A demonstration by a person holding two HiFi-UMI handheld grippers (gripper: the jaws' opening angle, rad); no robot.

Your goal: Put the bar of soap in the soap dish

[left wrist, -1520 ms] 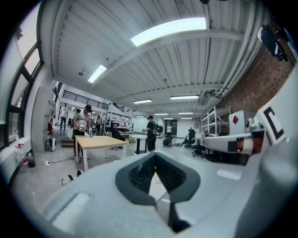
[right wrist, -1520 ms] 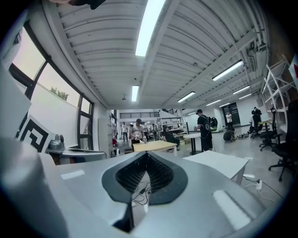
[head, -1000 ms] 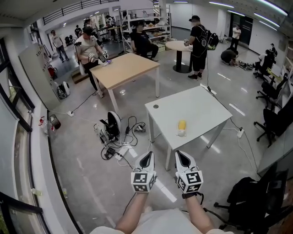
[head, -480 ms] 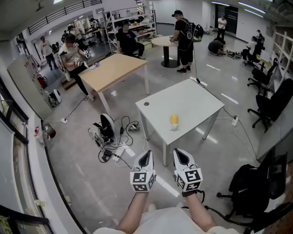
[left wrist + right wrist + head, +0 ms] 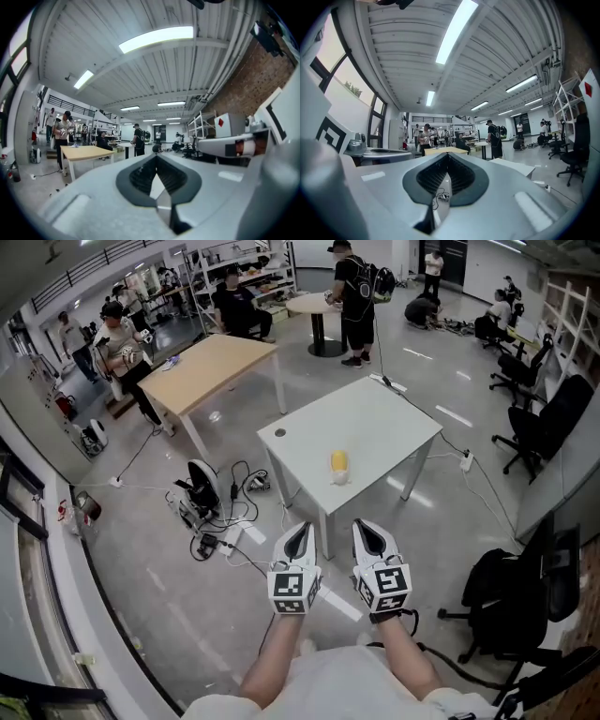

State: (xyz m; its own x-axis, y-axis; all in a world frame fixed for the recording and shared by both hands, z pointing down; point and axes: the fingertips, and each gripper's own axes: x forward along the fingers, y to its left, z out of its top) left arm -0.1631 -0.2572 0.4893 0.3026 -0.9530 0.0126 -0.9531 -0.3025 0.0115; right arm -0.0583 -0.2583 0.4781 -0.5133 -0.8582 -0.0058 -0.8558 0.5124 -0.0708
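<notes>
A yellow bar of soap [image 5: 338,461] lies near the front edge of the white table [image 5: 375,418]. A small white soap dish [image 5: 337,477] sits right beside it on the near side. My left gripper [image 5: 300,529] and right gripper [image 5: 364,526] are held side by side, level, above the floor a short way in front of the table. Both point toward it and nothing is between their jaws. In the left gripper view the left gripper [image 5: 157,157] has its jaws together. In the right gripper view the right gripper [image 5: 447,157] is likewise shut, and neither of these two views shows the soap.
A wooden table [image 5: 211,367] stands beyond at the left, with people around it and further back. Cables and a device [image 5: 202,493] lie on the floor left of the white table. Black office chairs [image 5: 553,427] stand at the right, and one with a bag [image 5: 506,596] is close by.
The white table with the soap has come nearer and shifted left in the head view. Both grippers have moved forward with me and stay shut.
</notes>
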